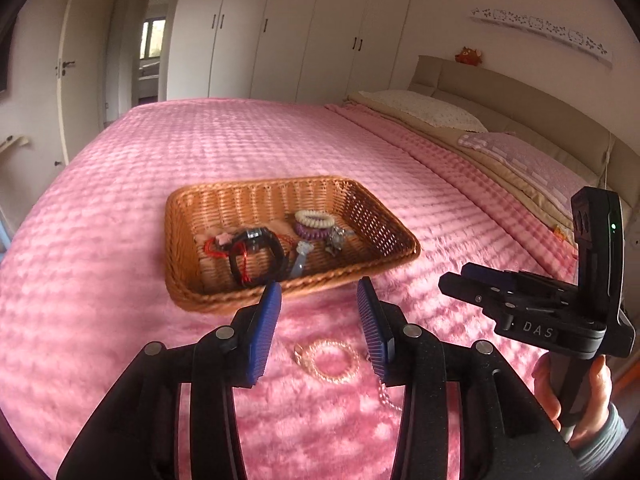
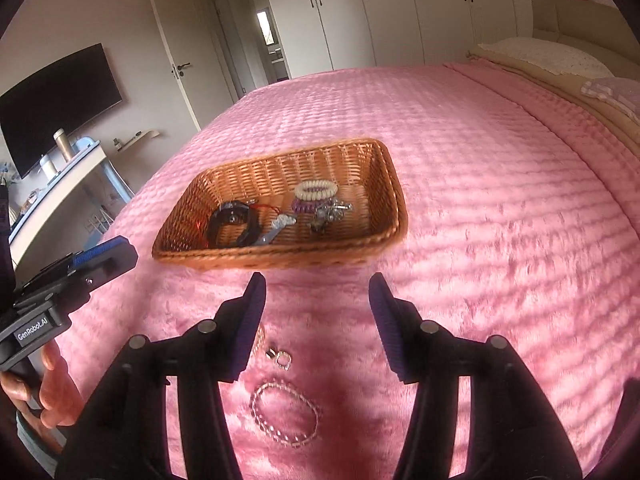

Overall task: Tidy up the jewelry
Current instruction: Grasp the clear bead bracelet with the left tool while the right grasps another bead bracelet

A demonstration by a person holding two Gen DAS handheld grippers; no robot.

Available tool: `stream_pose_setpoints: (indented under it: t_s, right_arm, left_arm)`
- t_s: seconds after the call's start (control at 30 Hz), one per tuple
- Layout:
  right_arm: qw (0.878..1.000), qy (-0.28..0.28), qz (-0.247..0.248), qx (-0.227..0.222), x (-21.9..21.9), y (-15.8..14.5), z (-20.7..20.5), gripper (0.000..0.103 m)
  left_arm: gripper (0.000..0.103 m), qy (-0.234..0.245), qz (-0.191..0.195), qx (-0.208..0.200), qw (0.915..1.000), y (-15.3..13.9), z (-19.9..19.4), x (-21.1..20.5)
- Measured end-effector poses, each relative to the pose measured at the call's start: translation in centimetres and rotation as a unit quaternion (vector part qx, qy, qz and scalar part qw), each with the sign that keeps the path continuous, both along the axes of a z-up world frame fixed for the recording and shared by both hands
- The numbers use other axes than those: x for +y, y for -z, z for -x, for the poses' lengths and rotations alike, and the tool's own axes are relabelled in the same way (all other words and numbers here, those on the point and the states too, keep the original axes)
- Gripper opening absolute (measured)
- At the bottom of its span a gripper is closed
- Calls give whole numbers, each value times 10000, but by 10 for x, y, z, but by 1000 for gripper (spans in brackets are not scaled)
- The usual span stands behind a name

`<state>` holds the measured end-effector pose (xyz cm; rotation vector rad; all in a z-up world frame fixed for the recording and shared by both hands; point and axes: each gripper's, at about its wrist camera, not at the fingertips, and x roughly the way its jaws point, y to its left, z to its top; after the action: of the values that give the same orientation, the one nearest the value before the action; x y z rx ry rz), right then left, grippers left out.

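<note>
A wicker basket (image 1: pixel 392 224) (image 2: pixel 384 184) sits on the pink bedspread and holds a black bracelet (image 1: pixel 276 248) (image 2: pixel 250 226), red cord, cream and purple hair ties (image 1: pixel 314 220) (image 2: pixel 316 190) and metal pieces. On the blanket in front of it lie a gold beaded bracelet (image 1: pixel 330 362), a clear bead bracelet (image 2: pixel 286 416) and a small gold ring charm (image 2: pixel 280 358). My left gripper (image 1: pixel 320 322) is open above the gold bracelet. My right gripper (image 2: pixel 318 320) is open above the charm and bead bracelet, and also shows in the left wrist view (image 1: pixel 476 280).
The pink bedspread (image 1: pixel 240 148) covers a wide bed with pillows (image 1: pixel 424 110) at the right. White wardrobes (image 1: pixel 288 28) stand behind. A TV (image 2: pixel 56 100) and a desk (image 2: pixel 56 184) stand to the left of the bed.
</note>
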<state>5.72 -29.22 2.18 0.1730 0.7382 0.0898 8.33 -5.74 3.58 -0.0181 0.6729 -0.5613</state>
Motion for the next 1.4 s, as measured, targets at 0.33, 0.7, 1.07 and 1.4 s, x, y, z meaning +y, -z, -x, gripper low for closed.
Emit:
stream_pose_setpoints:
  t_s: [0.33,0.7,1.07,1.4]
  right_arm:
    - [9967,-274,754,114,25,44,31,44]
    - [9945,-594,672,542,28,69,34,40]
    - [9923,-606,850,661,35,78,29,14]
    - [9921,-659,911,558,39,77,33,34]
  left_arm:
    - [34,-187,341,1413,9892,70,-8,6]
    - [34,-662,-270,1444,9869,101,-20,-31]
    - [10,-588,-796,1202,9878,97,7,-21]
    - [16,-317,-751,964,9920,98,55,16]
